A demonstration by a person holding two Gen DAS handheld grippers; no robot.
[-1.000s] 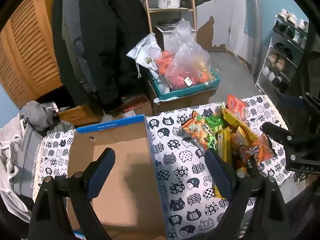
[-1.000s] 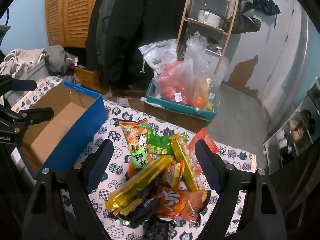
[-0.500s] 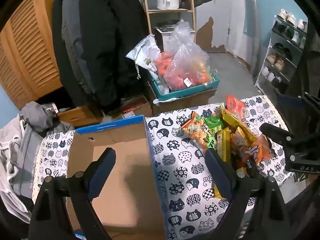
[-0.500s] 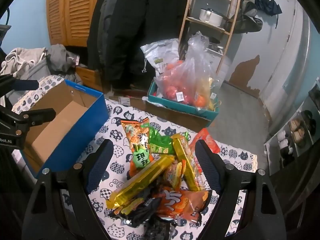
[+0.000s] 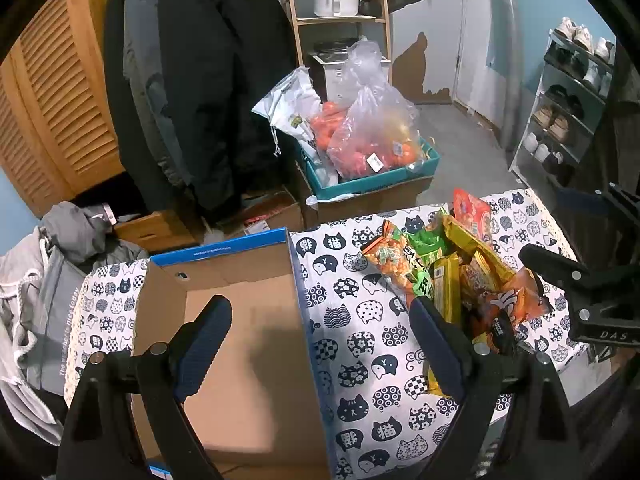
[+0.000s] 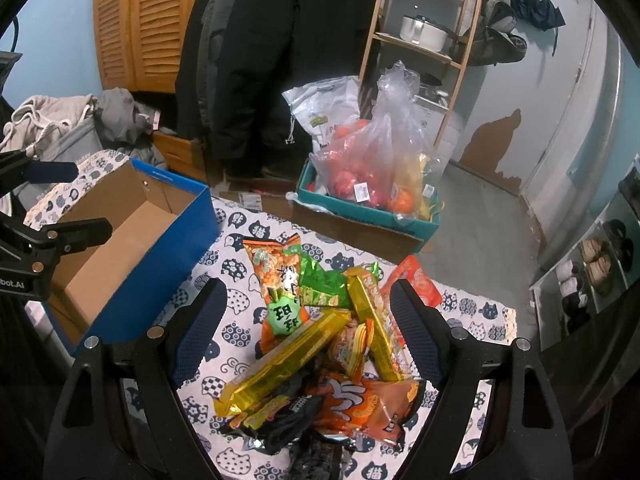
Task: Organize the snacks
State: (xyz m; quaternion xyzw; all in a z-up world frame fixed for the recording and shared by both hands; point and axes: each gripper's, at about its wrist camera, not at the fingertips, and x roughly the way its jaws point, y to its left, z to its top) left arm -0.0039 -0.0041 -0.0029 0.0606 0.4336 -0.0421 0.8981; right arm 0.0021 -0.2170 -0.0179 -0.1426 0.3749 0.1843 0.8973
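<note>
Left wrist view: left gripper (image 5: 320,328) hangs with jaws spread wide and nothing between them. One finger (image 5: 202,338) sits above the inside of the box (image 5: 240,360); the other sits above the tablecloth (image 5: 360,344), near the snacks. The box is open-topped, brown inside with a blue rim, and holds no snacks. It stands on the left part of the cat-print cloth. The snack pile (image 5: 452,276) lies on the right part of the cloth, apart from the box. The right gripper's black frame (image 5: 588,296) enters from the right edge, beside the pile. Beyond the table a teal crate (image 5: 372,184) holds bagged fruit.

Right wrist view: right gripper (image 6: 310,336) is likewise wide open and empty, poised above the pile. The pile includes an orange bag (image 6: 276,276), a green bag (image 6: 324,288), a long gold pack (image 6: 288,364), a second gold pack (image 6: 374,316), a red pack (image 6: 420,284) and an orange pack (image 6: 368,404) at the near edge; they overlap one another. The box (image 6: 132,236) stands to the left of the pile, not touching it. The left gripper's frame (image 6: 44,240) shows at the left edge, above the box. A shoe rack (image 6: 592,268) stands at the far right.
</note>
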